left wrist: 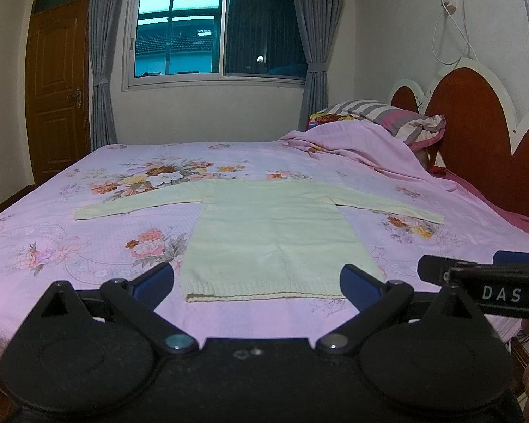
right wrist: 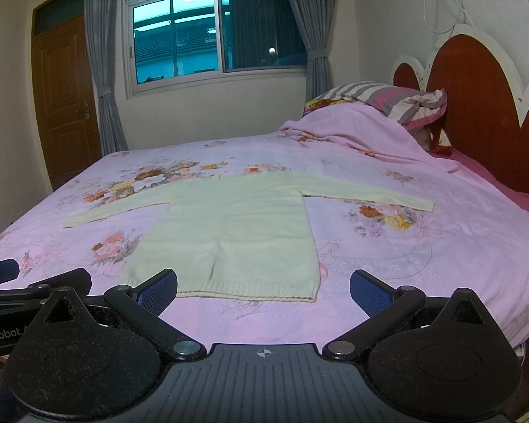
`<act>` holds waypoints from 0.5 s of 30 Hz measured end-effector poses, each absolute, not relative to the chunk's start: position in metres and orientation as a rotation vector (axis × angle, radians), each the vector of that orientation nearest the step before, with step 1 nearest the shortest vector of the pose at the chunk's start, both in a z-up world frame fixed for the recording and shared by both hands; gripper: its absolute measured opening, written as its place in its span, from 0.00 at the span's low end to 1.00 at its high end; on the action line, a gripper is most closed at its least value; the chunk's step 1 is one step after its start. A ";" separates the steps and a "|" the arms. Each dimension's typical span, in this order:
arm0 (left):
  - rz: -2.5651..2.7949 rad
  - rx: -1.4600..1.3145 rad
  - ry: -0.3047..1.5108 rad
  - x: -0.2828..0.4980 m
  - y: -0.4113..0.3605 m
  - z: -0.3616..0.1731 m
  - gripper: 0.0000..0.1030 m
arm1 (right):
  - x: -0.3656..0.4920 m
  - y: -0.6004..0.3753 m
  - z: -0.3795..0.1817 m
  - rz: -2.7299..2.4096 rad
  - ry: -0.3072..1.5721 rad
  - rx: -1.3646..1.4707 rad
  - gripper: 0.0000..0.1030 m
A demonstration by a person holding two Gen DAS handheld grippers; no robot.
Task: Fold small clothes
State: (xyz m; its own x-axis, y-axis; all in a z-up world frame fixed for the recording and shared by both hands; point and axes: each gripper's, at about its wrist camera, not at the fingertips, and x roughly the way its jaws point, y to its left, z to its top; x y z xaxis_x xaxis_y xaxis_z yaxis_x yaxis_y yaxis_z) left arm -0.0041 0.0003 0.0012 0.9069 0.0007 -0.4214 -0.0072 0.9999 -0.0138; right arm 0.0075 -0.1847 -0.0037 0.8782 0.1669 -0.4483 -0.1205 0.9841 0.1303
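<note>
Here, a cream sweater (left wrist: 275, 232) lies spread flat on a bed, both grippers held back from it.

The sweater rests face-up on the pink floral bedspread (left wrist: 88, 239), sleeves stretched out to either side, ribbed hem nearest the cameras. The left gripper (left wrist: 257, 282) hovers before the hem with its blue-padded fingers (left wrist: 157, 280) spread wide, grasping nothing. The right gripper (right wrist: 262, 290) likewise stands released and empty, just beside the left one. A striped pillow (left wrist: 388, 118) sits against the red headboard (left wrist: 476, 127), well apart from the garment.

Pink floral bedsheet (left wrist: 88, 246), striped pillow (left wrist: 381, 114) by red headboard (left wrist: 476, 123), window (left wrist: 215, 31) w/ grey curtains (left wrist: 102, 53).
</note>
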 end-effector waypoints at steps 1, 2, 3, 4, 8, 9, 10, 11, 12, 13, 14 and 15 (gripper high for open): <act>0.003 -0.016 0.436 -0.005 0.000 0.001 0.98 | 0.009 -0.185 -0.004 0.149 0.477 0.100 1.00; 0.002 -0.017 0.437 -0.004 0.000 0.001 0.98 | 0.008 -0.185 -0.005 0.149 0.476 0.099 1.00; 0.001 -0.023 0.443 -0.004 0.001 0.002 0.98 | 0.008 -0.185 -0.005 0.152 0.475 0.098 1.00; 0.002 -0.035 0.452 -0.002 0.002 0.002 0.98 | 0.009 -0.186 -0.005 0.155 0.475 0.097 1.00; 0.006 -0.111 0.407 0.009 0.018 0.011 0.98 | 0.024 -0.193 0.000 0.147 0.428 0.115 1.00; 0.009 -0.134 0.381 0.015 0.024 0.015 0.98 | 0.032 -0.194 0.002 0.143 0.414 0.117 1.00; 0.015 -0.157 0.369 0.023 0.030 0.018 0.98 | 0.041 -0.196 0.005 0.136 0.400 0.120 1.00; 0.026 -0.179 0.365 0.033 0.036 0.020 0.98 | 0.051 -0.199 0.007 0.124 0.382 0.123 1.00; 0.035 -0.198 0.364 0.043 0.042 0.022 0.98 | 0.059 -0.201 0.009 0.115 0.372 0.126 1.00; 0.021 -0.214 0.369 0.054 0.047 0.023 0.98 | 0.070 -0.203 0.009 0.109 0.368 0.133 1.00; 0.006 -0.230 0.378 0.065 0.052 0.024 0.98 | 0.081 -0.205 0.010 0.102 0.372 0.142 1.00; 0.004 -0.241 0.384 0.075 0.057 0.023 0.98 | 0.090 -0.208 0.010 0.098 0.373 0.148 1.00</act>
State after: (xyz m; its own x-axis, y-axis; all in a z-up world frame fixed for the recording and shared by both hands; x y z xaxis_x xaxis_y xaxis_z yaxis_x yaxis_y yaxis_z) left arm 0.0748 0.0571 0.0226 0.9276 -0.0420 -0.3712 -0.0490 0.9714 -0.2323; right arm 0.0899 -0.2077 0.0104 0.9267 0.1225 -0.3552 -0.0680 0.9844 0.1621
